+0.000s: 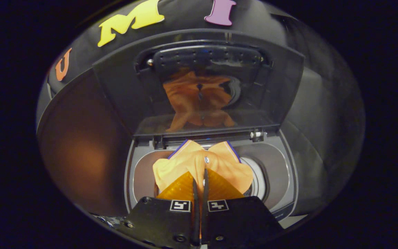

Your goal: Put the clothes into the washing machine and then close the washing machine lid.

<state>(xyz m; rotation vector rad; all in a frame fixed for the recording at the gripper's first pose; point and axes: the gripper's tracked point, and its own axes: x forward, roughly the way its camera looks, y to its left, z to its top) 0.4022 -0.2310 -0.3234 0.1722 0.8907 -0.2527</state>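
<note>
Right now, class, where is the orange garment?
In the gripper view, the orange garment hangs pinched between the gripper fingers, above the washing machine's open drum, before the raised lid.

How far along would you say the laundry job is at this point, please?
Done: the garment has been carried over the washing machine's open tub. In hand: the gripper is shut on the orange cloth, which bunches just ahead of the fingers above the drum. Left: release it into the drum, then bring down the lid, which stands raised behind, mirroring the cloth.
</note>
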